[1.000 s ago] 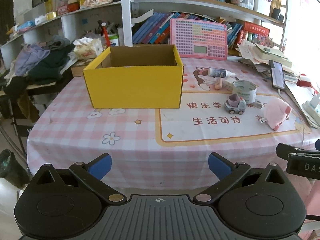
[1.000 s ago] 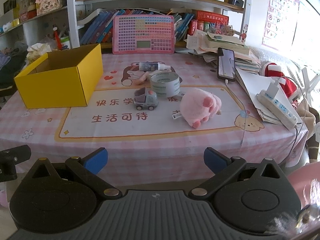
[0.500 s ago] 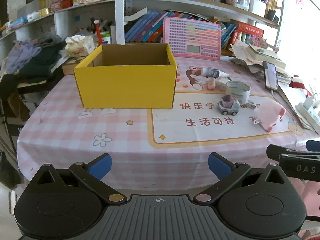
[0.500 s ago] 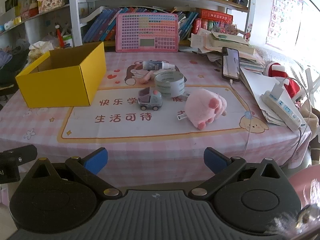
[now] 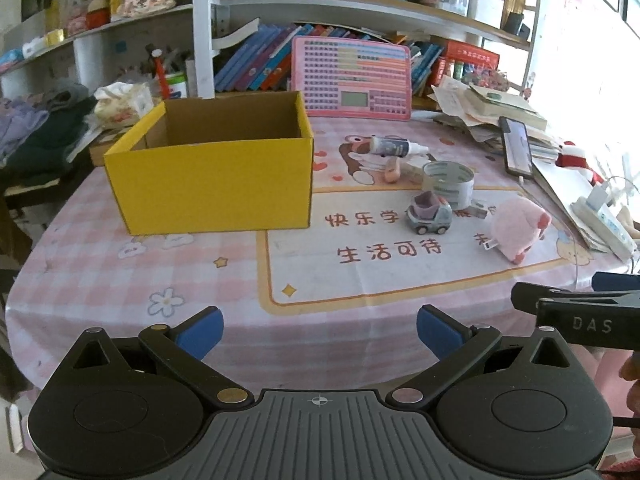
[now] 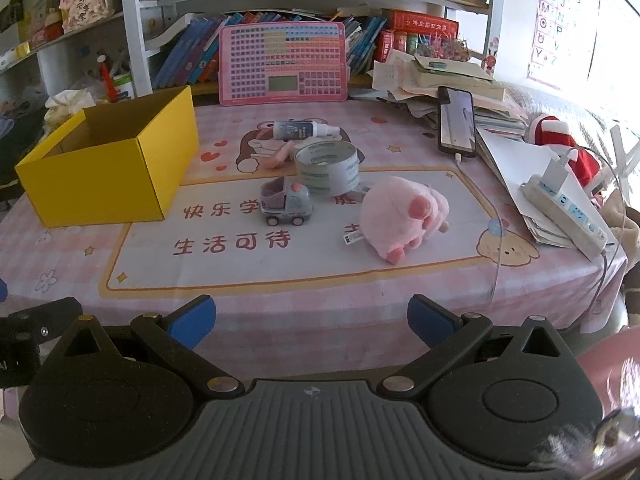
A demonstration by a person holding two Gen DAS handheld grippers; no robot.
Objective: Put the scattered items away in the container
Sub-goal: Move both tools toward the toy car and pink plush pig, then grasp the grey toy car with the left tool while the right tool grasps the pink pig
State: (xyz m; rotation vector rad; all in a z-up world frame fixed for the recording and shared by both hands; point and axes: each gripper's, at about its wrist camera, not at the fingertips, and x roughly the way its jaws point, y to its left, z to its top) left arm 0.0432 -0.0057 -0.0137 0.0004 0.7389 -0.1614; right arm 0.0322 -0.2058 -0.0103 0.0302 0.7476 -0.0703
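- The left gripper (image 5: 318,330) is hanging over the near table edge with its jaws spread wide apart, gripping nothing; its blue pads (image 5: 202,330) are sitting above the pink checked cloth (image 5: 120,280).
- The right gripper (image 6: 311,322) is doing the same, jaws wide apart and empty, low over the near edge of the cloth.
- The right gripper's black body is showing at the right edge of the left view, just beside the left one; a piece of the left gripper is showing at the left edge of the right view.
- Beyond the jaws, a printed mat (image 6: 248,268) is lying flat on the cloth.
- A toy truck (image 6: 286,204) is standing upright on the mat, near its far edge.
- A pink plush (image 6: 400,216) is lying on the mat to the truck's right, apart from it, a tag sticking out on its near left side.
- A tape roll (image 6: 326,166) is lying flat just behind the truck; whether they are touching is unclear.
- A small pink item (image 6: 280,156) is lying just left of the roll, too small to make out.
- A bottle (image 6: 300,130) is lying on its side behind the roll.
- The yellow box (image 5: 216,168) is standing open on the cloth left of the mat, well apart from the plush; no contents are showing inside it.
- A pink keyboard toy (image 6: 282,64) is leaning upright at the table's far edge.
- A phone (image 6: 456,122) is resting against a paper stack on the right.
- A power strip (image 6: 568,208) is lying on papers near the right edge.
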